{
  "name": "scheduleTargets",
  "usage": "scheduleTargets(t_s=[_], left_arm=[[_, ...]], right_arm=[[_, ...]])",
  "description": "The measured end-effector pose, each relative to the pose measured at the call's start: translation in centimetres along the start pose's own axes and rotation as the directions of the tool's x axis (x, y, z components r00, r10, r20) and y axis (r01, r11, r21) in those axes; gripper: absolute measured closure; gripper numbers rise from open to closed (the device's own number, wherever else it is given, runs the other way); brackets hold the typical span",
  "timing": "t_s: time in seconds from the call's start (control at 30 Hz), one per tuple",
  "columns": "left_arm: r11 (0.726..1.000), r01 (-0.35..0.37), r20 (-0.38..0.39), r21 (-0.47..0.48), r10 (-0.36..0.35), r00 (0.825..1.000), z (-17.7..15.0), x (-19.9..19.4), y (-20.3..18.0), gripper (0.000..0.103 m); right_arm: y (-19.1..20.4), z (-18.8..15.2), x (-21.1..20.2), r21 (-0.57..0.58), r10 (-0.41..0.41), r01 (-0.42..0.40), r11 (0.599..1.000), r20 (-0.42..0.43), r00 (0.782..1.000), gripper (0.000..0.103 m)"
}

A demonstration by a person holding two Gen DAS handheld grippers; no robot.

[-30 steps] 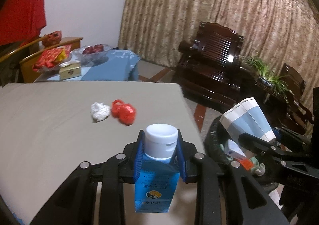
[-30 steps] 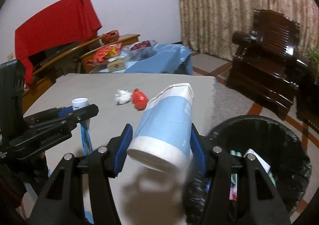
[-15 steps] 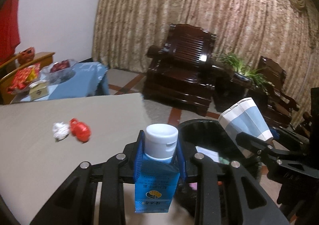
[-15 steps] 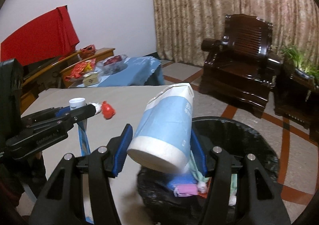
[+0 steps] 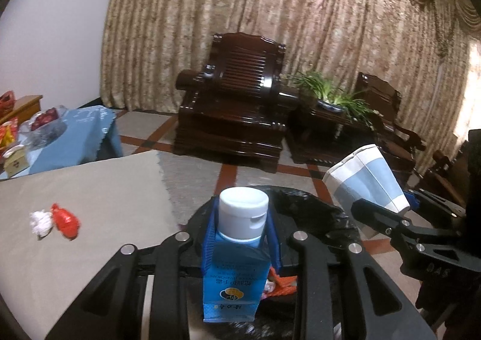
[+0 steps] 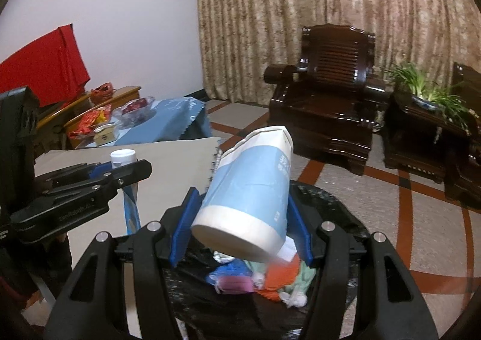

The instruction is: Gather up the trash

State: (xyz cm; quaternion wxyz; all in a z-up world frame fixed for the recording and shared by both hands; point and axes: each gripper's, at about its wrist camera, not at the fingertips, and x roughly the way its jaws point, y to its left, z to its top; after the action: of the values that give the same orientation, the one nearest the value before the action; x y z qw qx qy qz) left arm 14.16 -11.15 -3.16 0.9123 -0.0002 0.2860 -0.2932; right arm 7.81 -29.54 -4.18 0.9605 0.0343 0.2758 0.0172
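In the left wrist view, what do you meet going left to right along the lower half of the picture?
White crumpled wrapper → red crumpled wrapper, both on the grey table → blue tube clamped in the left gripper → blue-and-white paper cup held in the right gripper.

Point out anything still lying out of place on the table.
Two crumpled wads, a white one and a red one, lie loose and touching on the grey table, outside the black-lined trash bin.
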Motion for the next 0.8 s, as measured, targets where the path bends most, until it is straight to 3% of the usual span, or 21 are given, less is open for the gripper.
scheduleTargets(t_s=[0.37, 0.8], left_arm=[[0.996, 0.077, -0.024, 0.046, -0.076, 0.997, 1.3, 5.3, -3.5, 0.073], [0.998, 0.056, -0.11, 0.043, -0.051, 0.993, -0.6, 9.5, -2.9, 0.073]], right_arm=[[-4.2, -1.4, 1.8, 0.025, -0.063, 0.064, 0.998, -0.042, 0.997, 0.047], [-6.7, -3.2, 5.4, 0.046, -0.081, 0.087, 0.995, -0.107, 0.991, 0.046]])
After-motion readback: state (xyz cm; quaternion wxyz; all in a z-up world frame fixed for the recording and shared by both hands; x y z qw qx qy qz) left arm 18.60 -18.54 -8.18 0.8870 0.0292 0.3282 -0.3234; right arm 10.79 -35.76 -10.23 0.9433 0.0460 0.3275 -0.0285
